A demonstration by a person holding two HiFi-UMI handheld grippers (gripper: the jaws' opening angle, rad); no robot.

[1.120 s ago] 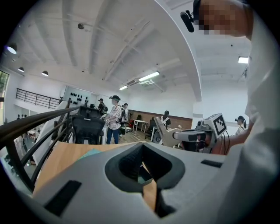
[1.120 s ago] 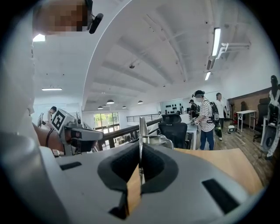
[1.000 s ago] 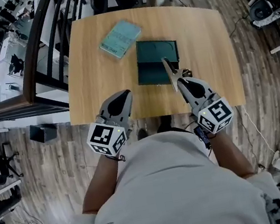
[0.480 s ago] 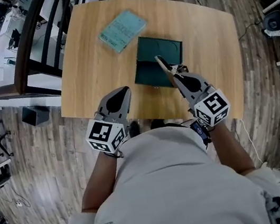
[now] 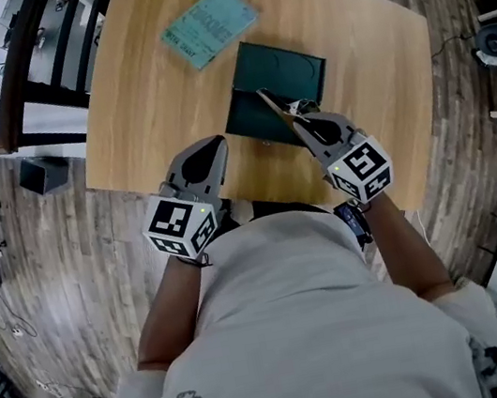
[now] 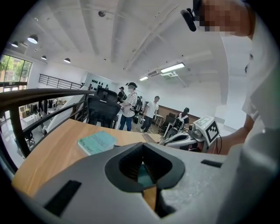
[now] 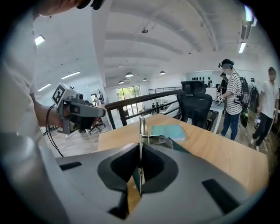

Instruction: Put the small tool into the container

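A dark green open container point(image 5: 288, 72) lies in the middle of the wooden table point(image 5: 139, 117). My right gripper point(image 5: 298, 123) is shut on the small tool point(image 5: 272, 104), a thin metal blade that sticks forward and up over the container's near half. In the right gripper view the tool point(image 7: 141, 131) stands edge-on between the jaws, with the container's edge point(image 7: 178, 147) just beyond. My left gripper point(image 5: 212, 145) hovers shut and holding nothing over the table's near edge, left of the container.
A teal booklet point(image 5: 208, 26) lies at the table's far left, behind the container. A dark railing point(image 5: 18, 81) runs along the table's left side. Several people and an office chair point(image 7: 197, 105) stand beyond the far edge.
My right gripper has carried the tool forward and a little left, further over the container. The left gripper has kept its place near the front edge. The head view has shifted.
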